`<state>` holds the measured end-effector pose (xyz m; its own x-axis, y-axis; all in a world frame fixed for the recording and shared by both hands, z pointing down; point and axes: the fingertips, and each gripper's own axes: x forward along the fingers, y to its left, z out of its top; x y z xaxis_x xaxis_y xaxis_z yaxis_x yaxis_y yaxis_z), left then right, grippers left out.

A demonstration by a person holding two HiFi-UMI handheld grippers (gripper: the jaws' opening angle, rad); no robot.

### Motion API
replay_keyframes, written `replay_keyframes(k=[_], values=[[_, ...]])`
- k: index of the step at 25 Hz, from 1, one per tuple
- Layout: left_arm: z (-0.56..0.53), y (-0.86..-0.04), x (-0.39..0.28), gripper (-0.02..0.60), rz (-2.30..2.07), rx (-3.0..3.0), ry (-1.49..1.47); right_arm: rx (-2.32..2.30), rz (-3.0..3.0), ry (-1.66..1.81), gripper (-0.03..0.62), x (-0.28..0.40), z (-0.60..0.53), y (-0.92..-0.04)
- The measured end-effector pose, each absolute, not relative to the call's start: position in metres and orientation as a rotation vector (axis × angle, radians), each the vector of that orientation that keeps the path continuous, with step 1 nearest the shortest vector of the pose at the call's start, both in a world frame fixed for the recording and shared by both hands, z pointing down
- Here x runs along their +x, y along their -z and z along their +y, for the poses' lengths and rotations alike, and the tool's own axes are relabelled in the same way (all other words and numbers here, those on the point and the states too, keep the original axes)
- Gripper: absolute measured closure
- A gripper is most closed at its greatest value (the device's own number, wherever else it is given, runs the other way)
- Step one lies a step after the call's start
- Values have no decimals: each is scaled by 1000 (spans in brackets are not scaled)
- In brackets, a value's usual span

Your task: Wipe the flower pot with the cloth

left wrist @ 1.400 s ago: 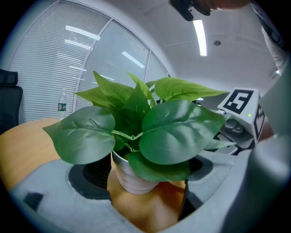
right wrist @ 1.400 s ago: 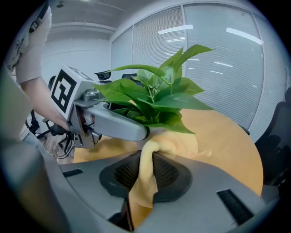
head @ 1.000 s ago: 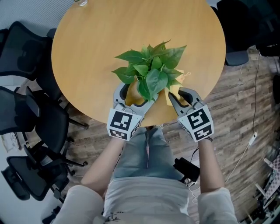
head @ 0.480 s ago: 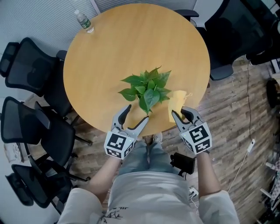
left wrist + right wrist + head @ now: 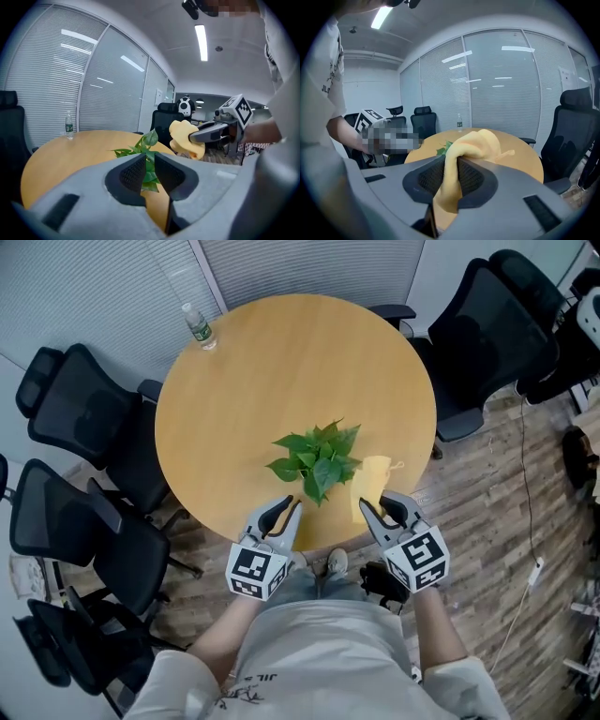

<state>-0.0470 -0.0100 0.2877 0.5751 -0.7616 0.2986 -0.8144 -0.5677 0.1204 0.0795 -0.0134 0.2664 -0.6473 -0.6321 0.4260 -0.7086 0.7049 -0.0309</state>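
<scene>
A leafy green plant stands near the front edge of the round wooden table; its leaves hide the pot from above. My right gripper is shut on a yellow cloth, held in the air just right of the plant. In the right gripper view the cloth drapes out between the pads. My left gripper hangs in front of the plant, apart from it. Its jaws have just been closing; a narrow slit remains, nothing in it. The leaves show through the left gripper.
A water bottle stands at the table's far left edge. Black office chairs ring the table at the left, the near left and the far right. Cables lie on the wood floor at the right.
Both grippers have risen and drawn back from the plant toward the table's edge. The left jaws left the pot's sides and narrowed. The cloth went up with the right gripper.
</scene>
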Motion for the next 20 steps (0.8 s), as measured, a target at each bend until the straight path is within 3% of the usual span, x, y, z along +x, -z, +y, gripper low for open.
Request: replay_keyframes(k=[6,20], values=[[-2,-257,-48,569,-1301,2586,-333,1029,-2604,-263,534,60,1,-236],[10,-231,-48,571,-1245,2634,-289,965,-2671,-306,534,29,22,-218]])
